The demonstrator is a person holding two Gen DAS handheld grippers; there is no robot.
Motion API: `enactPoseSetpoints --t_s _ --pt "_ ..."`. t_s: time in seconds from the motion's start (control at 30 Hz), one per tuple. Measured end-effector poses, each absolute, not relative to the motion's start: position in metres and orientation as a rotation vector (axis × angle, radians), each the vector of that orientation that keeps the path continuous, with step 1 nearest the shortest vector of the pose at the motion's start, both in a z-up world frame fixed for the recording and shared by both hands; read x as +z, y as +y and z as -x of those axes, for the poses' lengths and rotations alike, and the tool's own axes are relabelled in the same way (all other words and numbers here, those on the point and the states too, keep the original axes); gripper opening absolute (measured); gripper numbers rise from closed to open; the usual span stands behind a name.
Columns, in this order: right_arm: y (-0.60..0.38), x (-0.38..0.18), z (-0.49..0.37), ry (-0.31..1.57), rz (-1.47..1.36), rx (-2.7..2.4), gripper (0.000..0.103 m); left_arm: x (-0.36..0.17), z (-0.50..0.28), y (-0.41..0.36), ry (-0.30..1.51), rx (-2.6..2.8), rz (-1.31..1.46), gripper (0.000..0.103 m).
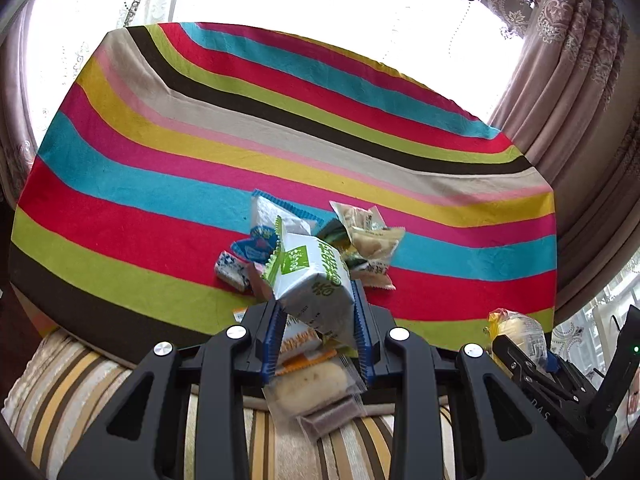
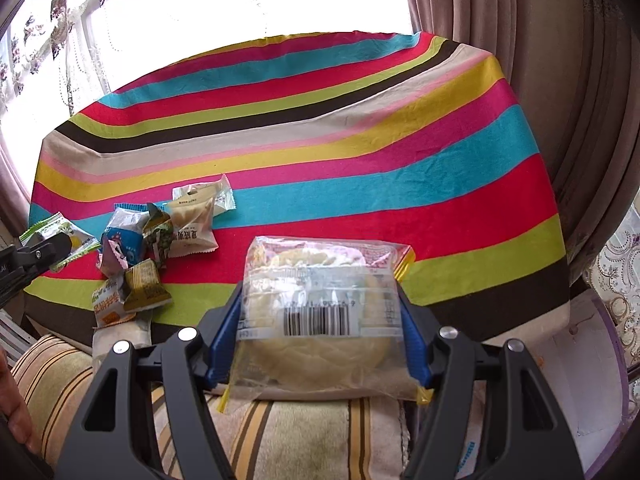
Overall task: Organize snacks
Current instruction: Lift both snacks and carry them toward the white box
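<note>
Firstly, left wrist view: black left gripper (image 1: 318, 330) pinched a green-and-white foil snack packet (image 1: 310, 280) between its blue pads, at 6 o'clock.
Loose pile: small wrapped snacks (image 1: 360, 236) lay on the striped multicoloured tablecloth (image 1: 160, 152), just beyond, at 12 o'clock of the packet.
Right wrist view: right gripper (image 2: 320, 336) clamped a clear plastic-wrapped pale round pastry (image 2: 320, 296) at 6 o'clock.
Pile there: at 9 o'clock.

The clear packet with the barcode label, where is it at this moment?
In the right wrist view, the clear barcode packet is clamped in the right gripper, held above the near edge of the striped tablecloth, right of the snack pile.
</note>
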State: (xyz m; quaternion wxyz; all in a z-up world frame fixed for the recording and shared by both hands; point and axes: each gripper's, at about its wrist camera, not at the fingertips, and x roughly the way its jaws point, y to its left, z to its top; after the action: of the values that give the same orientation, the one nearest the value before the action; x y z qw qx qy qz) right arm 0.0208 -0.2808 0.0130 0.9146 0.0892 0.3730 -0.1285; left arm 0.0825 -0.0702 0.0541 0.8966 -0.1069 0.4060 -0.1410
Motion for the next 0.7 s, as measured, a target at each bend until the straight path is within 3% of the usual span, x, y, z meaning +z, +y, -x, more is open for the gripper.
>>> enactPoseSetpoints --t_s 0.4,0.7 --pt "-0.309 0.015 0.051 0.768 -0.210 -0.299 0.068 0.046 -0.029 -0.121 0.916 -0.452 0.160 0.029" --pt "-0.369 -0.008 0.126 0.803 -0.290 -0.435 0.068 0.043 0.019 -0.200 0.941 -0.647 -0.008 0.029"
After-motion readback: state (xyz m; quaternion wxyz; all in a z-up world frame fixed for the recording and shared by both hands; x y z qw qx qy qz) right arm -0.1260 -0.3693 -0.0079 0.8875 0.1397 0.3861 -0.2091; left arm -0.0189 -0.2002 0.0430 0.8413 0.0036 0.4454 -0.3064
